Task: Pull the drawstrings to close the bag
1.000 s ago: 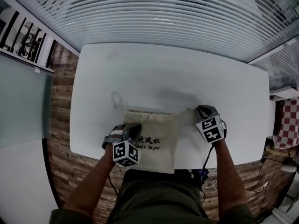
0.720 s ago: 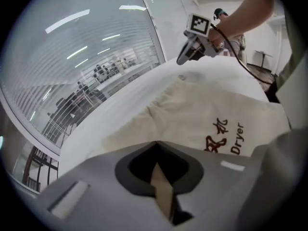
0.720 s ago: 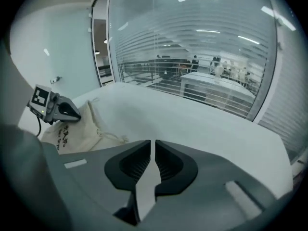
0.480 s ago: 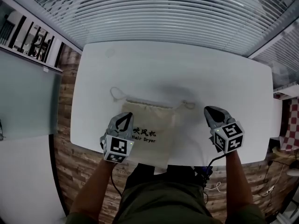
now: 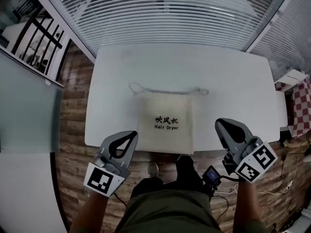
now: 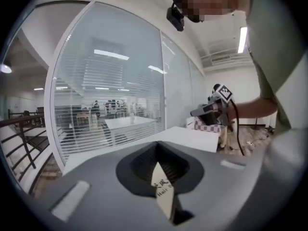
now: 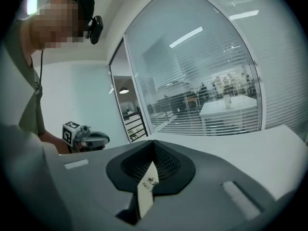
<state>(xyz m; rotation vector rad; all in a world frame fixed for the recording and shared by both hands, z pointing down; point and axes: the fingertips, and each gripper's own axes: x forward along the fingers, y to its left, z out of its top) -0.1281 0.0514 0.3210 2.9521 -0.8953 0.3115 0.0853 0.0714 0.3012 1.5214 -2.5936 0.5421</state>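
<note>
A cream drawstring bag [image 5: 165,123] printed "Hair Dryer" lies flat on the white table [image 5: 233,91]. Its cord [image 5: 167,90] runs along the bag's far edge, with a loop sticking out at each side. My left gripper [image 5: 130,136] hangs shut and empty over the table's front edge, left of the bag. On the right, my right gripper [image 5: 219,124] is also clear of the bag; its jaws have just closed on nothing. The left gripper view shows a sliver of the bag [image 6: 163,196] past its shut jaws, and the right gripper view shows the bag [image 7: 146,189] likewise.
Slatted blinds [image 5: 170,13] on glass run behind the table's far edge. A red checkered object [image 5: 305,110] stands off the right end. A dark railing [image 5: 34,38] is at far left. Wooden floor and the person's feet [image 5: 167,166] lie below the front edge.
Both grippers have lifted off the bag and drawn back toward the person, past the table's front edge. The bag now lies alone with its cord stretched along the far edge.
</note>
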